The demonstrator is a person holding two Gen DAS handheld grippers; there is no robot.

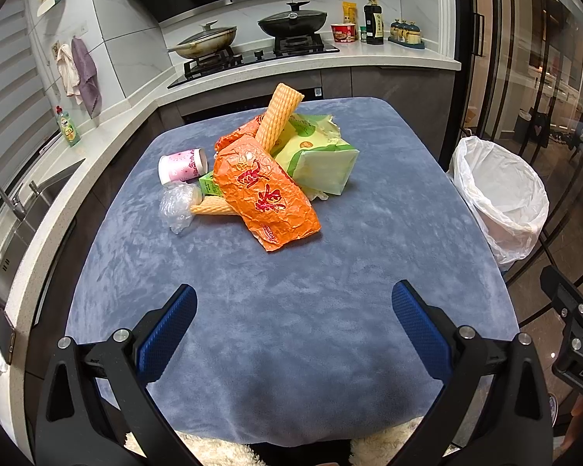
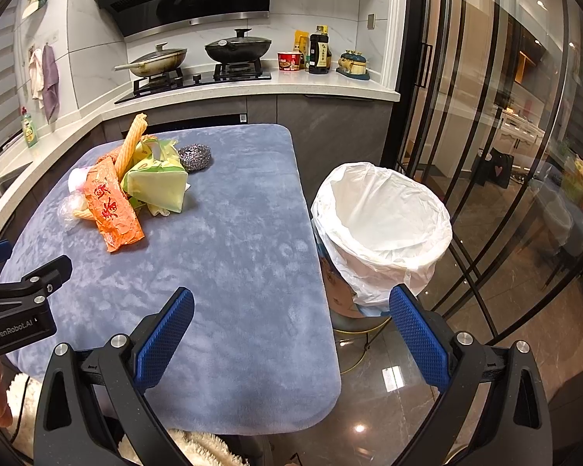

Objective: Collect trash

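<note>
A heap of trash lies on the far half of the blue-grey tablecloth [image 1: 291,330]: a crumpled orange wrapper [image 1: 266,198] [image 2: 112,209], a pale green packet [image 1: 322,163] [image 2: 159,184], a yellow ribbed cone [image 1: 278,116] [image 2: 130,147] leaning upright, a pink paper cup [image 1: 182,165] on its side, and clear plastic film [image 1: 178,204]. A steel scouring ball [image 2: 195,157] sits behind the heap. A bin with a white liner [image 2: 381,225] [image 1: 501,194] stands off the table's right edge. My left gripper [image 1: 293,303] is open above the near cloth. My right gripper [image 2: 291,306] is open over the table's right edge.
A kitchen counter [image 1: 369,58] wraps the left and back, with a hob, two lidded pans [image 1: 291,21], bottles and a red bowl. A sink [image 1: 23,209] lies at left. Glass sliding doors [image 2: 486,116] close the right side. A fluffy white cover [image 2: 198,446] shows at the near edge.
</note>
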